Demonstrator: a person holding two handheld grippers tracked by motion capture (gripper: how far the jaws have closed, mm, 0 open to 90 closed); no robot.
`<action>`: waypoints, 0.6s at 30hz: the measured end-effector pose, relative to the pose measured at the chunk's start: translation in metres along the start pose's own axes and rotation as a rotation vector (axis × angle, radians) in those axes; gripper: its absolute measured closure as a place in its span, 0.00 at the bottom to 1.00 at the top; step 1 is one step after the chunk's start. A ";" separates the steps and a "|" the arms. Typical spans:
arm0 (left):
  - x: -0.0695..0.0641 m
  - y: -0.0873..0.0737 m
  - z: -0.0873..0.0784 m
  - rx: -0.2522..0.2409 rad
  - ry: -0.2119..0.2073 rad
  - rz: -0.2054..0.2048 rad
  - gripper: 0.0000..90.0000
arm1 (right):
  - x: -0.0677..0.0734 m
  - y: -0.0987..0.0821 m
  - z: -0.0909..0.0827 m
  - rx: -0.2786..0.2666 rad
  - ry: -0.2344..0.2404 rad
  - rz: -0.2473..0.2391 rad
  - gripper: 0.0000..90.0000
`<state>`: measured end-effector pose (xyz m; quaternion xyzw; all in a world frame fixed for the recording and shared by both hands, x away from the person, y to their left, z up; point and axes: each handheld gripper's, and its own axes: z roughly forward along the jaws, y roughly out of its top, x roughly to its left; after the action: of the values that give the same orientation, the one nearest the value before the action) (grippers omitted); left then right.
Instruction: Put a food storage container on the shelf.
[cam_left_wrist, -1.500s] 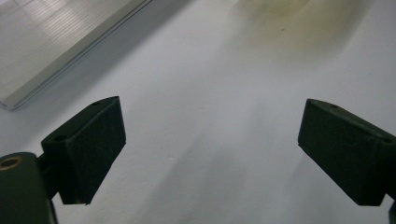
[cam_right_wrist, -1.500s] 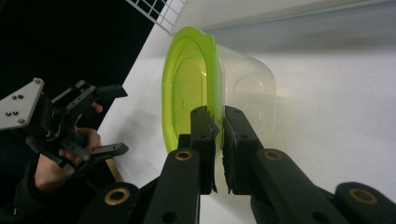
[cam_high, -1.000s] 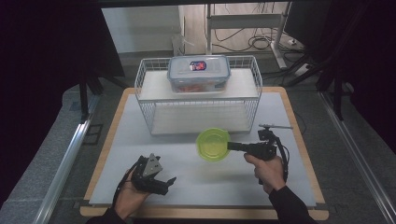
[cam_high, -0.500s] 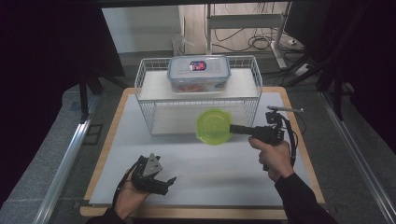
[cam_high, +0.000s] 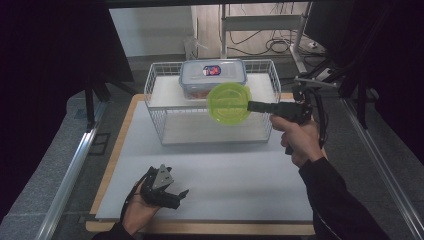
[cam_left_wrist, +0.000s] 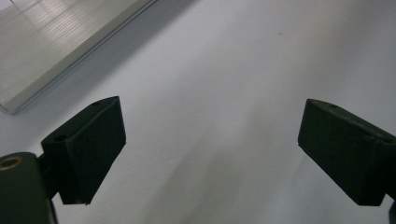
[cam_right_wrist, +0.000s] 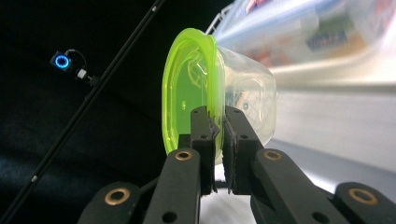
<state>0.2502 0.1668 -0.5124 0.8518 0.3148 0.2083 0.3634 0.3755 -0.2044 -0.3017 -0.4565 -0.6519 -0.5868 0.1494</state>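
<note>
Pinching the lime-lidded tub (cam_high: 229, 102) by its rim, with the right hand-held gripper (cam_high: 250, 105) pressed nearly together on the lid's edge and a strip of clear wall. Seen close in the right gripper view as two black pads clamped either side of that green lip, lid to one side, clear body to the other.

Held off the tabletop (cam_high: 225, 175), tipped on its side: lid face turned toward the person, base turned toward the wire rack (cam_high: 165, 65). Lid-to-base axis therefore roughly level and aimed into the rack, not upright. Straight out from the jaw tips, to the left of the holding hand in the high view, with the gripper's long axis running level across the rack's front.

About level with the rack's upper shelf, just right of the clear lidded box (cam_high: 210, 75) standing there, overlapping it in the high view. Probably in front of the rack rather than over the shelf, though hard to judge depth from above. Free shelf space to the right of the box, directly behind the tub.

Likely to need a forward carry over the rack's front wire, plus a roll of the wrist to bring the lid back on top before setting down beside the box.

Far nearer for the right hand. Left hand-held gripper (cam_high: 175, 181) resting low at the front left of the tabletop, well apart from tub and rack, jaws spread wide on nothing but bare white surface.
</note>
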 end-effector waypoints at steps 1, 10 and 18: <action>0.000 0.000 -0.001 0.006 0.000 0.006 0.08 | 0.002 0.005 0.001 -0.002 -0.005 0.003 0.93; 0.000 0.000 -0.001 -0.006 -0.006 -0.003 0.08 | 0.017 0.055 0.024 -0.053 -0.015 0.020 0.93; 0.000 0.000 -0.002 -0.008 -0.014 0.001 0.08 | 0.012 0.089 0.052 -0.090 -0.032 0.094 0.93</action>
<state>0.2489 0.1673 -0.5116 0.8520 0.3108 0.2038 0.3689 0.4557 -0.1620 -0.2512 -0.5022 -0.6051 -0.6004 0.1454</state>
